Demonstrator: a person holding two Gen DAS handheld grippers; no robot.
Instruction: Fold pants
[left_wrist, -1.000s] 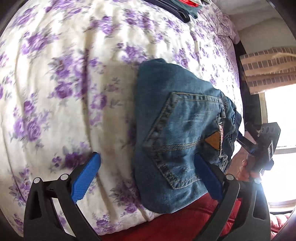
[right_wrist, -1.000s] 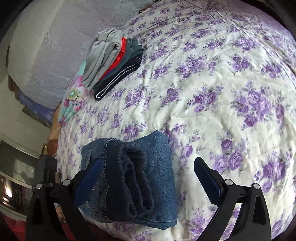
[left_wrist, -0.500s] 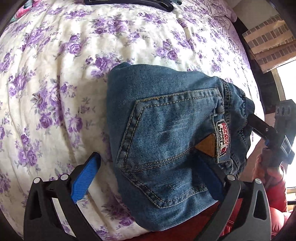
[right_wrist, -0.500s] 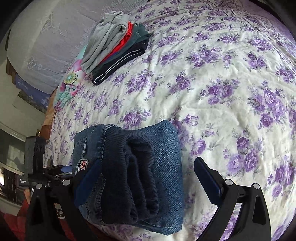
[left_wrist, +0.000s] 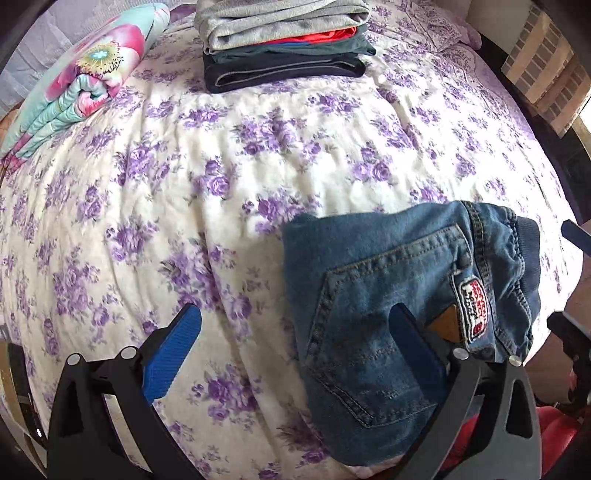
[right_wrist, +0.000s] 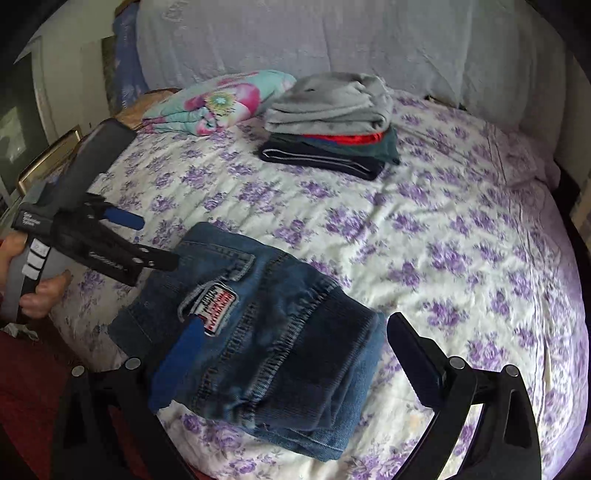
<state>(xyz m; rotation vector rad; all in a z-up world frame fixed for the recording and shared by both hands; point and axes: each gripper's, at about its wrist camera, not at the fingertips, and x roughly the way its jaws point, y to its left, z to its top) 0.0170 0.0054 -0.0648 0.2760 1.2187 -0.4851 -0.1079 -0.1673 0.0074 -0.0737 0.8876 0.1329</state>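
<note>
The folded blue jeans (left_wrist: 402, 317) lie in a thick bundle near the bed's front edge, back pocket and red patch up; they also show in the right wrist view (right_wrist: 266, 332). My left gripper (left_wrist: 299, 343) is open, its right finger over the jeans' pocket, its left finger over bare bedspread. My right gripper (right_wrist: 295, 354) is open, with the bundle's ribbed waistband end between its fingers. The left gripper also shows in the right wrist view (right_wrist: 147, 243), at the jeans' far left side.
A stack of folded clothes (left_wrist: 284, 40), grey on top, sits at the far side of the floral bedspread (left_wrist: 184, 184); it also shows in the right wrist view (right_wrist: 332, 122). A rolled flowered quilt (left_wrist: 77, 88) lies to its left. A red garment (left_wrist: 517, 454) is at the near edge.
Both grippers have tilted up and drawn back, so the far clothes stack and headboard came into view. The jeans lie in the same place. Both grippers stayed open.
</note>
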